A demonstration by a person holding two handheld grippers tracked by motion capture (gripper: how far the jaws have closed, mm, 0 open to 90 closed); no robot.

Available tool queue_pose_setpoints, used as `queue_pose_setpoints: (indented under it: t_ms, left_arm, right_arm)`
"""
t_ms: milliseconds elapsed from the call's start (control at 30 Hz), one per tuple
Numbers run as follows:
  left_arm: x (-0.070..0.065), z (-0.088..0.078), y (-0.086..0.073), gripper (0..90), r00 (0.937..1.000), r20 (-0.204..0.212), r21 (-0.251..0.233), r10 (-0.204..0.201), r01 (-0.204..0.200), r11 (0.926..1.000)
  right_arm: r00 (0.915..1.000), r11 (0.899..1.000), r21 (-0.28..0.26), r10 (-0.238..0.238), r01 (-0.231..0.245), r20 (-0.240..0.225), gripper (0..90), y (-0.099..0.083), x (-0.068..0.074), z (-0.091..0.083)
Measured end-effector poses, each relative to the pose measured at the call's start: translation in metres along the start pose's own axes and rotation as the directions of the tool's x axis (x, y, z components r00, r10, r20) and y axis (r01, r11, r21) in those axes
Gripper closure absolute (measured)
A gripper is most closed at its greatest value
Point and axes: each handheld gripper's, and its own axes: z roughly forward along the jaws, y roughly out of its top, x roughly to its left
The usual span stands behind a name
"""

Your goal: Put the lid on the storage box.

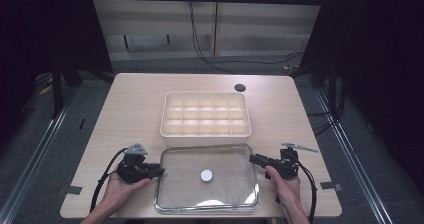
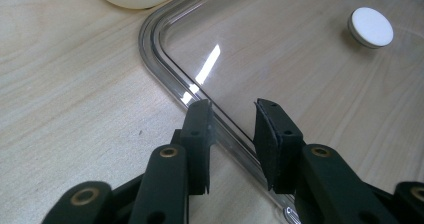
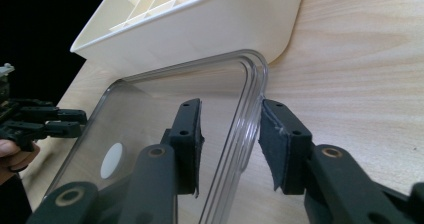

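A lab-style recording setup: a light wooden table (image 1: 140,114) stands on grey carpet between dark curtains left and right, metal rails (image 1: 350,149) run along the floor at both sides, black cables (image 1: 210,59) trail from a far wall socket, and tape marks (image 1: 74,189) sit on the table's near corners

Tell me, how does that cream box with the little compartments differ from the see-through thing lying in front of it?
The cream box is opaque, deep and split into many small compartments; the clear lid is transparent, flat and undivided, with one white round knob at its middle. The box sits farther from the person, untouched; the lid lies nearer, its rim between the open jaws of both grippers. Both are rounded rectangles of similar outline resting on the table.
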Motion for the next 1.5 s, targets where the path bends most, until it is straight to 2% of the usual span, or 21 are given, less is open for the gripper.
queue_pose_setpoints:
  t_ms: [67, 100, 133, 233, 400, 600, 700, 833, 933, 1133, 1200, 1367, 1500]
  left_arm:
    - [0.0, 0.0, -0.001, 65.8, 1.0, 0.001, -0.006, -0.003, 0.003, 1.0]
    - [0.0, 0.0, -0.001, 65.9, 1.0, 0.008, -0.006, -0.003, 0.003, 1.0]
    - [-0.001, 0.0, 0.0, 65.8, 1.0, 0.001, -0.001, 0.003, -0.003, 1.0]
    - [-0.001, 0.0, -0.001, 65.6, 1.0, 0.004, -0.007, 0.001, -0.001, 1.0]
    - [0.0, 0.0, -0.001, 65.7, 0.9999, 0.009, -0.01, -0.004, 0.004, 0.9999]
    - [0.001, 0.0, 0.0, 65.4, 0.9999, 0.009, -0.003, 0.008, -0.008, 1.0]
    - [0.001, 0.001, 0.0, 65.0, 0.9999, 0.014, -0.006, 0.01, -0.01, 0.9999]
    - [-0.001, 0.001, 0.0, 60.4, 0.9995, 0.006, -0.009, 0.031, -0.031, 0.9995]
    - [0.001, 0.001, 0.0, 54.2, 0.9998, 0.019, -0.015, 0.008, -0.008, 0.9999]
    - [0.004, 0.0, -0.002, 43.3, 0.9987, 0.045, -0.034, -0.024, 0.026, 0.9991]
    - [0.005, 0.001, -0.002, 41.8, 0.9971, 0.063, -0.039, -0.043, 0.045, 0.9982]
    - [0.004, 0.002, -0.001, 40.4, 0.9938, 0.095, -0.035, -0.057, 0.06, 0.9976]
    - [-0.002, 0.002, -0.001, 38.3, 0.9937, 0.097, -0.023, -0.056, 0.058, 0.9981]
  right_arm:
    - [0.9998, 1.0, -0.004, 0.008, -0.008, -0.017, 64.1, 0.0, -0.001, 0.0]
    - [0.9988, 1.0, 0.009, 0.019, -0.018, -0.046, 69.6, -0.001, -0.001, 0.0]
    - [0.9976, 1.0, 0.016, 0.012, -0.011, -0.068, 67.7, -0.002, 0.001, 0.002]
    - [0.9988, 0.998, 0.041, -0.04, 0.041, -0.029, 64.4, -0.002, 0.008, 0.006]
    - [0.9977, 0.998, 0.047, -0.039, 0.042, -0.055, 65.4, 0.001, 0.006, 0.007]
    - [0.9935, 0.996, 0.07, -0.041, 0.049, -0.106, 64.9, 0.001, 0.005, 0.008]
    - [0.9908, 0.997, 0.062, -0.029, 0.038, -0.132, 69.0, 0.003, 0.004, 0.006]
    - [0.9887, 0.999, 0.037, 0.013, -0.007, -0.149, 73.2, 0.002, 0.004, 0.002]
    - [0.9857, 1.0, 0.025, 0.018, -0.014, -0.167, 74.7, 0.002, 0.003, 0.0]
    - [0.9847, 1.0, 0.015, 0.004, -0.001, -0.174, 75.3, 0.002, 0.004, -0.002]
    - [0.9844, 1.0, 0.018, -0.004, 0.007, -0.176, 75.4, 0.002, 0.005, -0.003]
    - [0.984, 1.0, 0.008, -0.02, 0.022, -0.177, 75.5, 0.002, 0.006, -0.005]
    - [0.9836, 1.0, 0.006, -0.026, 0.027, -0.178, 75.7, 0.002, 0.007, -0.006]
